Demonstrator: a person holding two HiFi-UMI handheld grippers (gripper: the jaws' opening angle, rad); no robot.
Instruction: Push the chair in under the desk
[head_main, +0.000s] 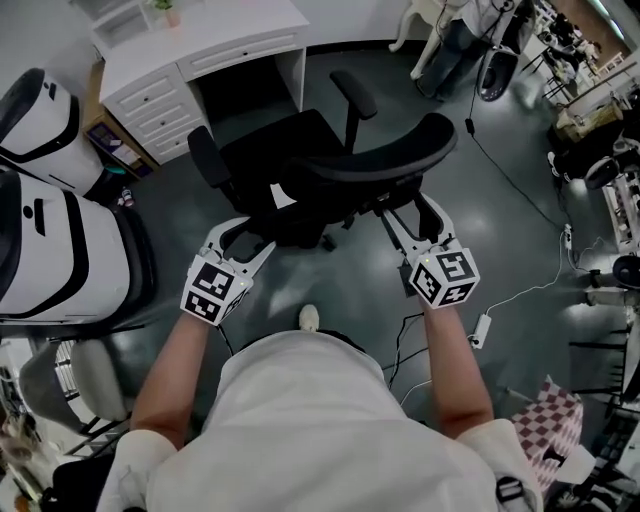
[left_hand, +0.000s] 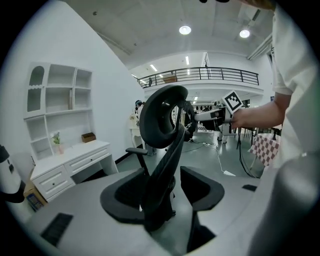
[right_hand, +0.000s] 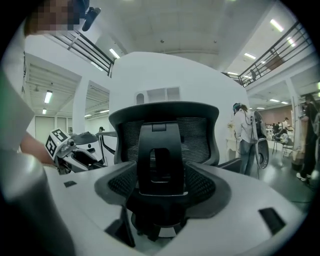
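A black office chair (head_main: 300, 160) stands in front of the white desk (head_main: 230, 35), seat toward the desk's knee gap and mesh backrest (head_main: 375, 165) toward me. My left gripper (head_main: 250, 237) is open at the backrest's left lower edge. In the left gripper view the backrest (left_hand: 162, 125) is edge-on between the wide jaws of that gripper (left_hand: 165, 197), and the pads do not press on it. My right gripper (head_main: 407, 212) is open behind the backrest's right part. In the right gripper view that gripper (right_hand: 162, 192) has the back's centre spine (right_hand: 160, 160) between its spread jaws.
Large white machines (head_main: 50, 250) stand at the left, beside a small stool (head_main: 85, 375). Cables and a power strip (head_main: 480, 330) lie on the grey floor at the right, near a checkered cloth (head_main: 550, 415). A person (head_main: 450, 40) stands beyond the chair. A shelf hutch (left_hand: 55, 100) tops the desk.
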